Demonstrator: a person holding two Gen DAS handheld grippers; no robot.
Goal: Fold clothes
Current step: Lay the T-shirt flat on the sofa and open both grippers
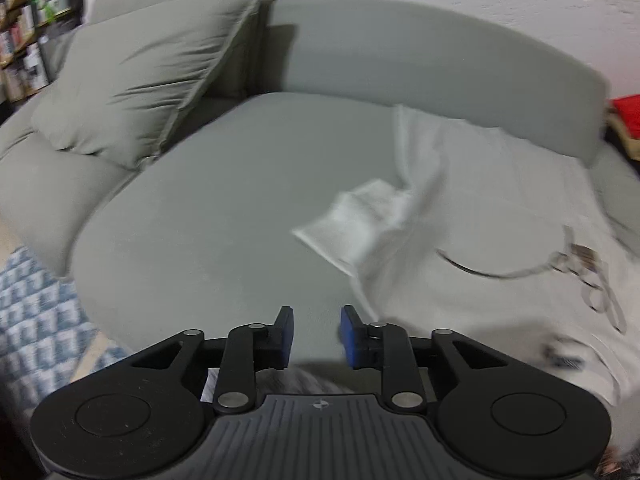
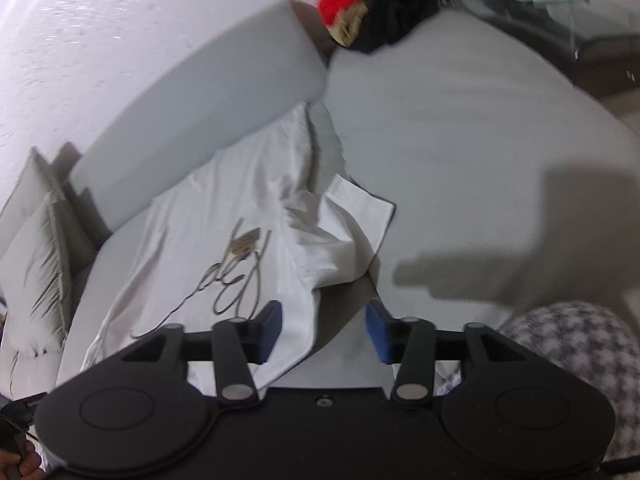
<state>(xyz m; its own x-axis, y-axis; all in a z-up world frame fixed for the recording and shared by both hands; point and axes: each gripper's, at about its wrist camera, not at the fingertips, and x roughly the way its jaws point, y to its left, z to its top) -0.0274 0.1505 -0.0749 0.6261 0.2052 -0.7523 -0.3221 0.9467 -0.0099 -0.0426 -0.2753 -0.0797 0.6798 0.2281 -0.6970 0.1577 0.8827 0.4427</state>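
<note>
Both tongs (image 1: 316, 334) (image 2: 324, 330) gape empty over white shirt (image 2: 224, 216) on sofa (image 2: 460, 128).

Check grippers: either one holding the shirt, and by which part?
Nothing held. Left gripper and right gripper are both open, with nothing clamped; the white shirt lies loose on the sofa.

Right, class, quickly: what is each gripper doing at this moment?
Left gripper: open, holding nothing.
Right gripper: open, holding nothing; the white garment edge lies below it.
</note>
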